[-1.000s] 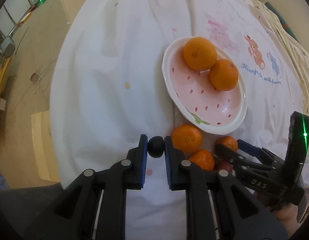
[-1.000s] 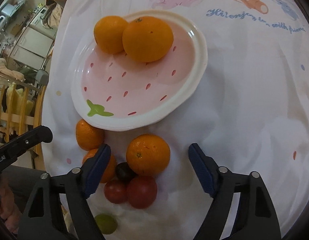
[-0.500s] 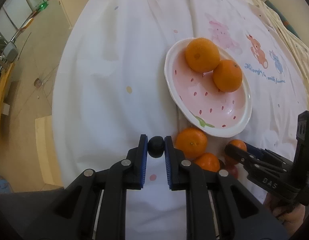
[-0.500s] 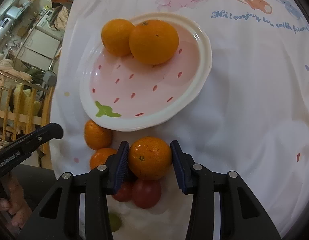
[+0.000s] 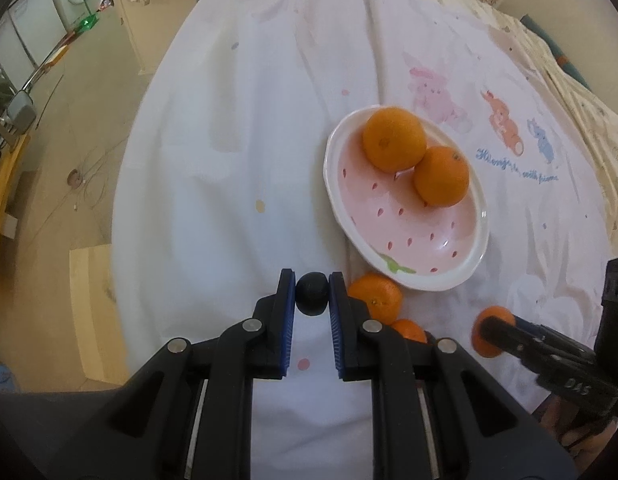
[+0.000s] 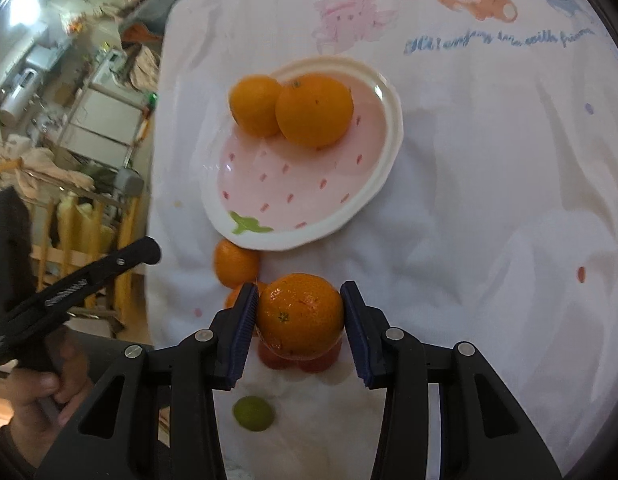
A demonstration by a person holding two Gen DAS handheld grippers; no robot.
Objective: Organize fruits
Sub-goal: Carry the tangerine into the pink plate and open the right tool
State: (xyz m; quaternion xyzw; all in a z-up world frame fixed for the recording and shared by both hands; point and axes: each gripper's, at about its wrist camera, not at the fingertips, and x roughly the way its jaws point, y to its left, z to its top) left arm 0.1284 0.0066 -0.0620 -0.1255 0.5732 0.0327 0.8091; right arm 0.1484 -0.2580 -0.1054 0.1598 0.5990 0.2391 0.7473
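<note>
Two grippers: both loaded, each clamped on one fruit.
Left gripper [image 5: 312,296]: fingers together on a small dark fruit [image 5: 311,293], held above the cloth [image 5: 237,168] near its edge, just beside the loose oranges.
Right gripper [image 6: 297,320]: fingers clamped on an orange [image 6: 300,316], one pad on each flank, raised over the red fruits [image 6: 299,362].
Plate [image 6: 391,128]: pink strawberry pattern, holds two oranges [image 6: 314,110] touching each other at the far end; near half is bare.
Loose fruit: two small oranges [image 6: 235,262] just beside the near rim of the plate; a green fruit [image 6: 253,413] lies apart, nearer the camera.
Step in hand: judged as transport, the picks done and the placing not yet done.
Next move: carry the orange forward over the rim and lower it onto the bare pink area, clear of the two already there, then part the fingers.
Dark fruit: destination cannot be told; the plate so far holds oranges only.
Caution: a round fruit may roll on the sloped plate; release low.
</note>
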